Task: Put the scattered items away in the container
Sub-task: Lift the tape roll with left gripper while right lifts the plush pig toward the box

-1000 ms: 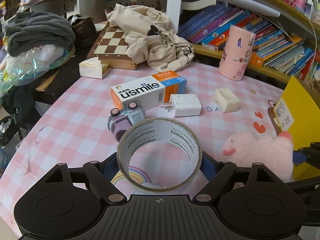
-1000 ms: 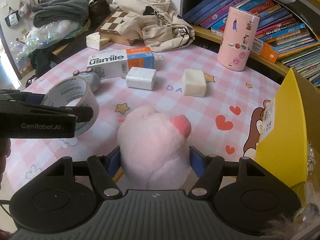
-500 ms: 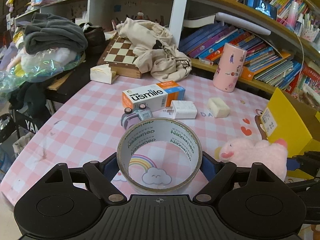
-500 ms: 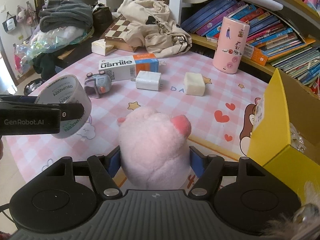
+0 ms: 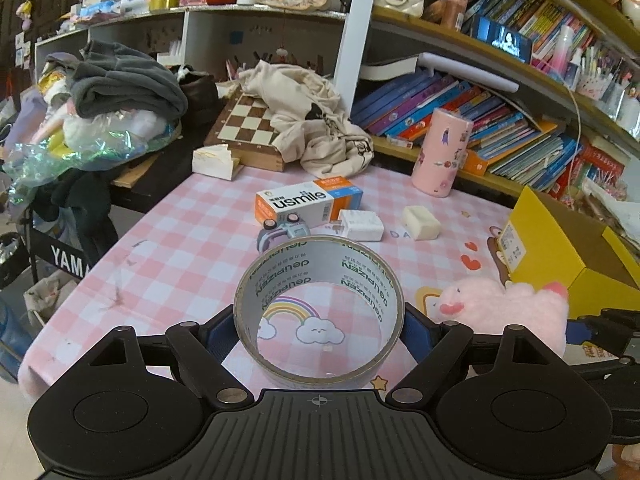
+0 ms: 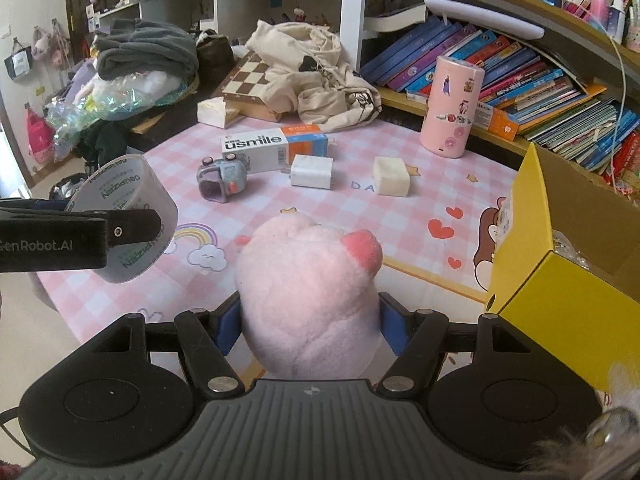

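Left gripper (image 5: 319, 316) clamps the tape roll (image 5: 318, 312); right gripper (image 6: 310, 316) clamps the pink plush (image 6: 308, 292). Both are held above the table, not yet in the yellow box (image 6: 560, 304) at right. Toothpaste box (image 6: 274, 150), toy car (image 6: 222, 178), charger (image 6: 311, 171), soap block (image 6: 391, 176) remain at far centre.

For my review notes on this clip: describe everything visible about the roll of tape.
The roll of tape is a wide grey ring with a hollow core, its inner face printed with repeating green lettering. It looks like cloth or duct tape, and no loose end shows. The left gripper holds it clear of the pink checked tablecloth, blue pads pressing on its outer wall from either side, opening facing the camera. Nothing else touches it.
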Tool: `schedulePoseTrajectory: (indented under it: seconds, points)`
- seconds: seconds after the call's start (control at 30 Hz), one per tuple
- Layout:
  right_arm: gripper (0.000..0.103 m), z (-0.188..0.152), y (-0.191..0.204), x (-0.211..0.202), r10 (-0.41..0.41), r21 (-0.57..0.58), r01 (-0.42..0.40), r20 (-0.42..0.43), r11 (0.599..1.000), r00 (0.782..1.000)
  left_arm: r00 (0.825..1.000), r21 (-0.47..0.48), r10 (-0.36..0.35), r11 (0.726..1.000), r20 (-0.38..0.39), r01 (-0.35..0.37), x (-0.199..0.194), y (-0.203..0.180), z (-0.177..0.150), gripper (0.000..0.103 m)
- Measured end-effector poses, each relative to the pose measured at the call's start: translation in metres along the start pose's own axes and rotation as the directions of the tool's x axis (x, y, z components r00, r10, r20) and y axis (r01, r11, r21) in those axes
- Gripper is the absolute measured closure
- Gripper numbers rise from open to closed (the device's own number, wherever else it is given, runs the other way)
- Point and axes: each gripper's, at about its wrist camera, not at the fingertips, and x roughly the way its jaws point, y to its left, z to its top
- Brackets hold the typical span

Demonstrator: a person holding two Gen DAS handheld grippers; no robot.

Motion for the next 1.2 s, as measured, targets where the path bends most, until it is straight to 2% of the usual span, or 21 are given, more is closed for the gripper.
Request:
schedulePoseTrajectory:
  seconds: [0.33, 0.7, 1.2]
  points:
    - [0.036, -0.012, 0.015, -0.029, -0.039, 0.037, 0.038, 0.043, 0.999, 0.998, 0.999, 0.015, -0.028, 1.000, 0.038, 0.027, -0.029, 0.008, -0.008, 0.019]
    - [0.036, -0.021, 0.035, -0.049, -0.062, 0.059, 0.058, 0.071, 0.997, 0.996, 0.996, -0.042, -0.081, 0.996, 0.035, 0.083, -0.049, 0.030, -0.017, 0.019]
    - [0.036, -0.034, 0.055, -0.065, -0.098, 0.054, 0.095, 0.056, 0.994, 0.994, 0.991, -0.070, -0.133, 0.988, 0.022, 0.134, -0.059, 0.043, -0.026, 0.019]
